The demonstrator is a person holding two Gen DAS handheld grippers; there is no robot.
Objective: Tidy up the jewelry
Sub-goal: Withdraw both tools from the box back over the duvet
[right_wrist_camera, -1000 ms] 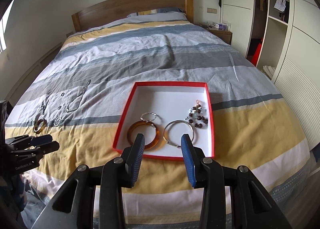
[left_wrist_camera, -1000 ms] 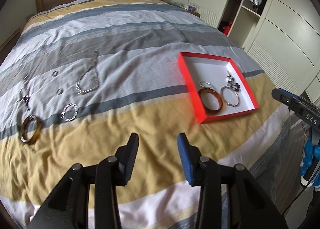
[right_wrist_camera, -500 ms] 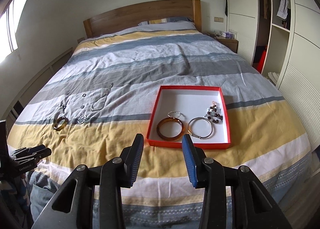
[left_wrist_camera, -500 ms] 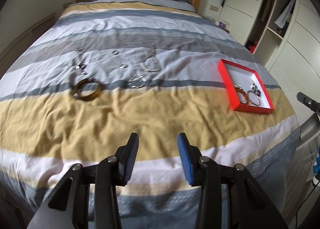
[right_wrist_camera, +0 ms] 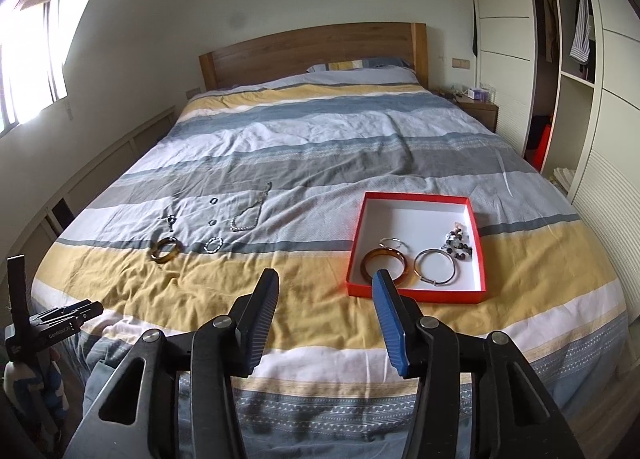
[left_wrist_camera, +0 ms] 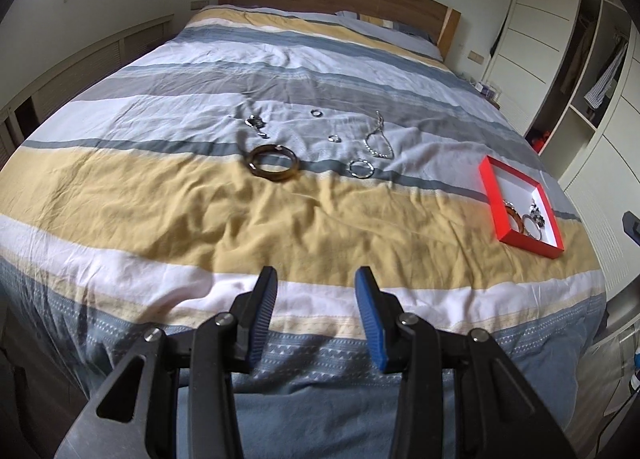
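A red tray [right_wrist_camera: 356, 259] with a white inside lies on the striped bed; it holds a brown bangle [right_wrist_camera: 384, 263], a silver bangle [right_wrist_camera: 436, 267], a thin ring and dark beads. It also shows in the left wrist view [left_wrist_camera: 494, 195]. Loose on the duvet lie a brown bangle [left_wrist_camera: 273, 167], a silver bracelet [left_wrist_camera: 361, 169], a chain [left_wrist_camera: 378, 143], two small rings and a clasp piece [left_wrist_camera: 256, 123]. My left gripper [left_wrist_camera: 316, 313] is open and empty above the bed's foot. My right gripper [right_wrist_camera: 326, 319] is open and empty, short of the tray.
The wooden headboard [right_wrist_camera: 312, 55] stands at the far end. White wardrobes with open shelves [right_wrist_camera: 576, 71] run along the right. A nightstand [right_wrist_camera: 478, 107] is beside the bed. The left gripper's body [right_wrist_camera: 52, 325] shows at the lower left of the right wrist view.
Both grippers have pulled back from the bed. The left view has swung left, so the loose jewelry sits centred and the tray far right. Jaws stayed open.
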